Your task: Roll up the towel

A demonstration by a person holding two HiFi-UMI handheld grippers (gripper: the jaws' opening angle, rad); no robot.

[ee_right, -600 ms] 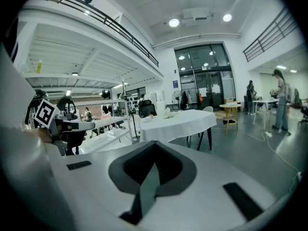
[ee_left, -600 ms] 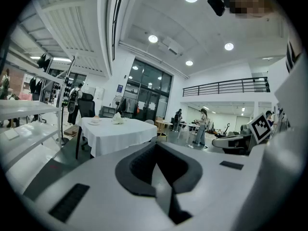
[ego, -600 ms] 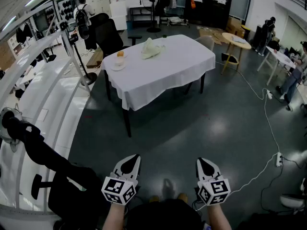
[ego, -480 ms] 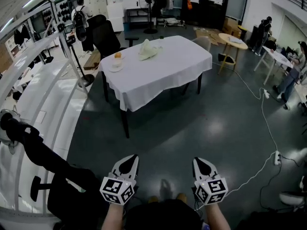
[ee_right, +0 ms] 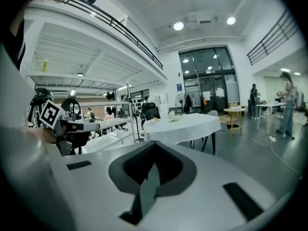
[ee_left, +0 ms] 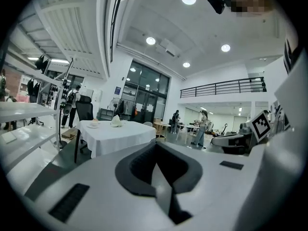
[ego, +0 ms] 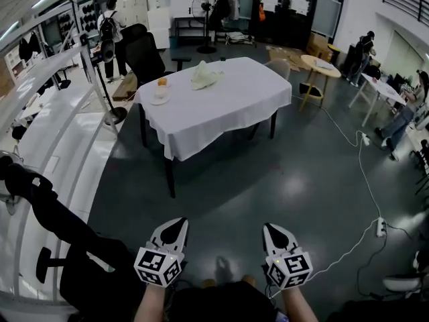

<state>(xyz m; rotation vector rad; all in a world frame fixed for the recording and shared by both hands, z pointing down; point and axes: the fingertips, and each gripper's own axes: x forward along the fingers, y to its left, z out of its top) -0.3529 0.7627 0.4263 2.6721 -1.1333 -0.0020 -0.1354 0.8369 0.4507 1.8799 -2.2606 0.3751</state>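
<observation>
Well ahead, one crumpled towel (ego: 203, 76) and one plate (ego: 161, 100) lie on one white-clothed table (ego: 231, 106); two tongs, left gripper (ego: 174, 227) and right gripper (ego: 273, 230), are pressed together, empty

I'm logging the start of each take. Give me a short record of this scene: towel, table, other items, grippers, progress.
towel: pale crumpled cloth towel, unrolled, on the table's far side
table: table under a white tablecloth, across the dark floor from the person
also on table: white plate bearing a small orange item
left gripper: jaws together, empty
right gripper: jaws together, empty
progress: not started; both grippers far from the towel
</observation>
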